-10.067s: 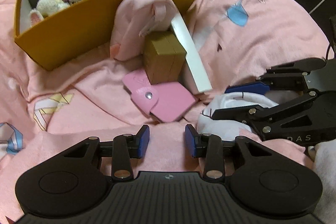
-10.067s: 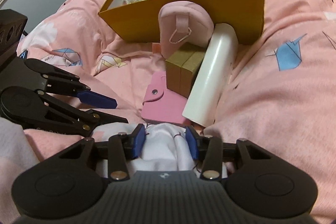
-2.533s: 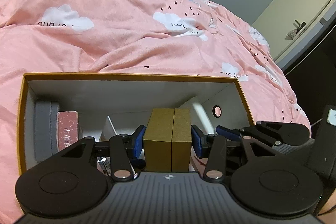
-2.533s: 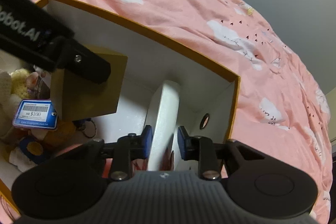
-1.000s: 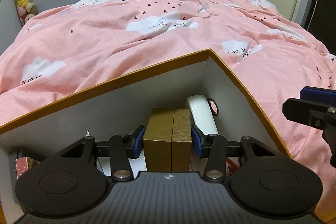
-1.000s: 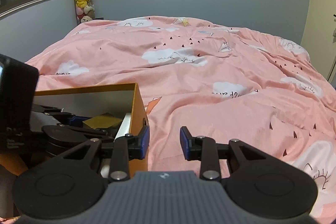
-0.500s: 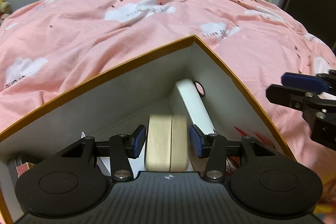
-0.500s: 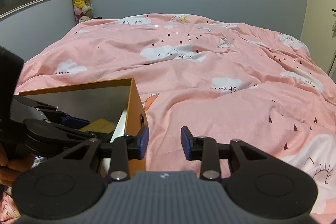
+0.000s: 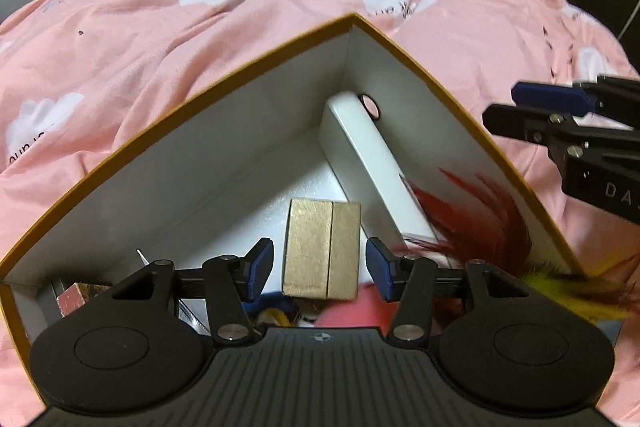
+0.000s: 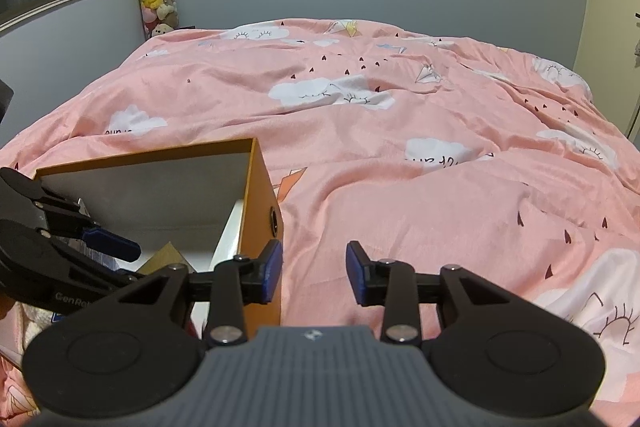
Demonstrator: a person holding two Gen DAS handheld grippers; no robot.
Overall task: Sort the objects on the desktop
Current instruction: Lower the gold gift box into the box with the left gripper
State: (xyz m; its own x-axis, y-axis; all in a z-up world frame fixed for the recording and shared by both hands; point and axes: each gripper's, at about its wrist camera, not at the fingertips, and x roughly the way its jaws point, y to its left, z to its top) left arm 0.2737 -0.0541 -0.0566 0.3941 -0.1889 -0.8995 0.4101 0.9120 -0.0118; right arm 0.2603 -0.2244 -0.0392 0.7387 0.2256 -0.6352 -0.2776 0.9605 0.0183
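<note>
Now, with the left gripper [image 9: 320, 269] spread clear of the gold box [image 9: 322, 249] and the right gripper [image 10: 313, 273] apart and empty, that box may topple against the white tube [image 9: 370, 171] inside the yellow bin [image 9: 256, 67].

Left gripper [image 9: 320, 269]: lower centre of left wrist frame, pitched steeply down, jaws parted, blue pads [image 9: 260, 269] clear on both sides of what sits between them, no contact. Same gripper seen at left edge of right wrist frame.

Right gripper [image 10: 314, 273]: lower centre of right wrist frame, tilted moderately down, jaws parted, gap empty. Seen also at right edge of left wrist frame, fingers pointing left.
</note>
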